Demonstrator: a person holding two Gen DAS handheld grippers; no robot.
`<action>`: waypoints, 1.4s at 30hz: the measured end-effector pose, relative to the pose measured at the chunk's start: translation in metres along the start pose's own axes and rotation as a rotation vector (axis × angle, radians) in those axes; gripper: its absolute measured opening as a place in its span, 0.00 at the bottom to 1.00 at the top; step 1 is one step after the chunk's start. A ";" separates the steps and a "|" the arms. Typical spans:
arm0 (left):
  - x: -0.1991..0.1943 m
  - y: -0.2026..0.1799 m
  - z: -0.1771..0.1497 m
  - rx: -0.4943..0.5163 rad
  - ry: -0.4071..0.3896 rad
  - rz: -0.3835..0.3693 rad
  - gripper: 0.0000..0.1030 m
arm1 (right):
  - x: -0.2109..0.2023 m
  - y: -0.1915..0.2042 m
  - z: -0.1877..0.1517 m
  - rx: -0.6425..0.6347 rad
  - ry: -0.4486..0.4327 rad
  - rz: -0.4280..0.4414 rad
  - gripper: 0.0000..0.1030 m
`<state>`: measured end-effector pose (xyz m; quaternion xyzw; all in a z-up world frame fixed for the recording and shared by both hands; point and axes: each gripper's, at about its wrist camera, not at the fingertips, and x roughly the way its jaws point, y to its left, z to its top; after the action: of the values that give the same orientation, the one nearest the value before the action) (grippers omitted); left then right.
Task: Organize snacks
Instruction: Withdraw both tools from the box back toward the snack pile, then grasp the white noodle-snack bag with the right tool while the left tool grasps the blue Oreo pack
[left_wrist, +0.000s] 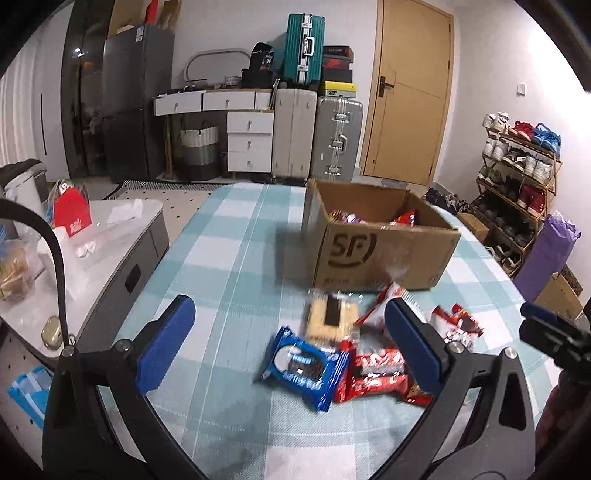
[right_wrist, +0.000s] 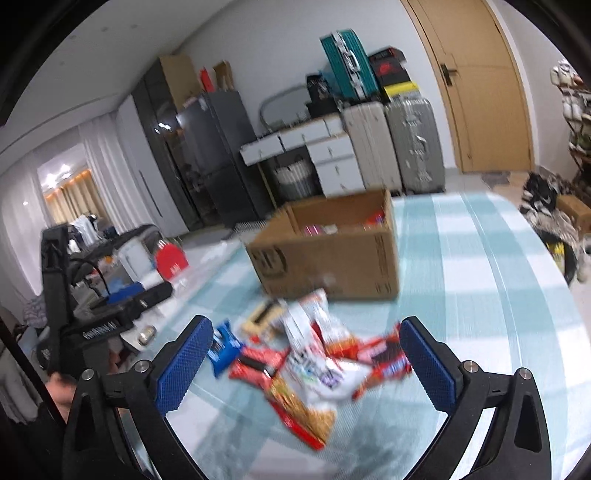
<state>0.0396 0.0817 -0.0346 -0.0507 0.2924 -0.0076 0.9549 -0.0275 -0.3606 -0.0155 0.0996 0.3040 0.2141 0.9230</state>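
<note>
Snacks lie heaped on the counter just in front of the cardboard box, within easy reach for loading, we judge. We find the left hand-held gripper and right hand-held gripper both spread wide, holding nothing, poised over the heap.

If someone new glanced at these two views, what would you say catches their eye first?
Probably the heap of bright snack packets on the checked tablecloth, with the blue cookie pack nearest the left claw. Just behind it stands the open cardboard box, already holding a few snacks. Both claws, left and right claw, hang open and empty.
</note>
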 end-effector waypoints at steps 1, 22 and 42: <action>0.002 0.000 -0.003 0.003 0.003 0.002 1.00 | 0.004 -0.002 -0.007 0.007 0.017 -0.006 0.99; 0.036 -0.003 -0.038 0.027 0.106 -0.006 1.00 | 0.072 -0.011 -0.043 0.131 0.248 0.022 0.96; 0.041 0.021 -0.056 -0.021 0.169 0.020 1.00 | 0.079 -0.013 -0.053 0.116 0.257 0.033 0.38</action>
<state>0.0423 0.0953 -0.1056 -0.0571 0.3726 0.0007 0.9262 0.0019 -0.3331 -0.1027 0.1294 0.4297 0.2221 0.8656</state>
